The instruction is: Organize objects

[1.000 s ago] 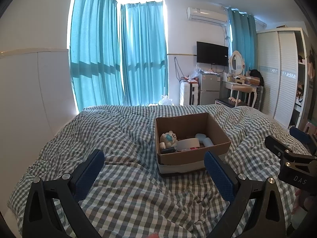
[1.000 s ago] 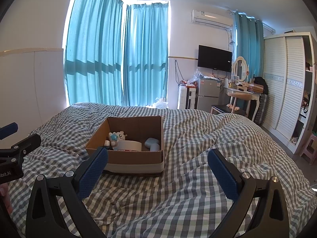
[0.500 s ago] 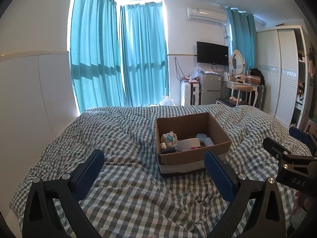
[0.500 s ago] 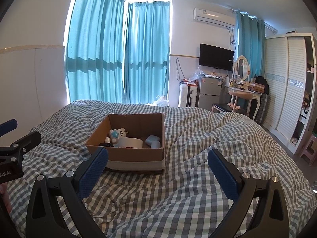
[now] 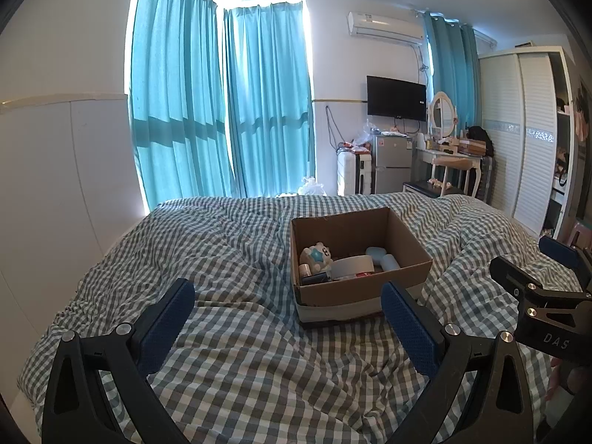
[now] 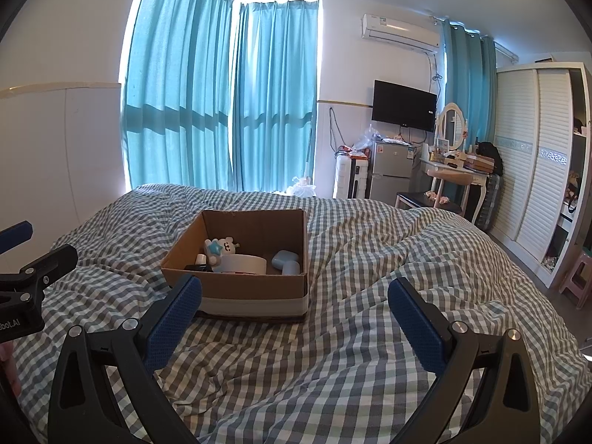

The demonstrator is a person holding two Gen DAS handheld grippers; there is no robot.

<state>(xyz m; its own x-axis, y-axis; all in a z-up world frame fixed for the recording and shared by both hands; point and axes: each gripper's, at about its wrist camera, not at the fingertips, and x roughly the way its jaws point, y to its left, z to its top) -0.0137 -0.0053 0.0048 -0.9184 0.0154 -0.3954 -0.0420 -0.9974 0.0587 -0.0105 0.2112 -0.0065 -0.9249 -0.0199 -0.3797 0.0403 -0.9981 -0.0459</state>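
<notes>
Both views have tipped a little lower; each hand-held gripper, left point(image 5: 286, 318) and right point(image 6: 294, 318), gapes wide, holding nothing, before the box point(image 5: 364, 290) on the bed point(image 5: 222, 333)

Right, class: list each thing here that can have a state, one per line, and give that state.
Left gripper: open, holding nothing.
Right gripper: open, holding nothing.
Cardboard box: open-topped, resting on the bed.
Tape roll: lying flat in the box.
Plush toy: in the box, beside the tape.
Curtains: drawn shut.
Television: screen dark.
</notes>
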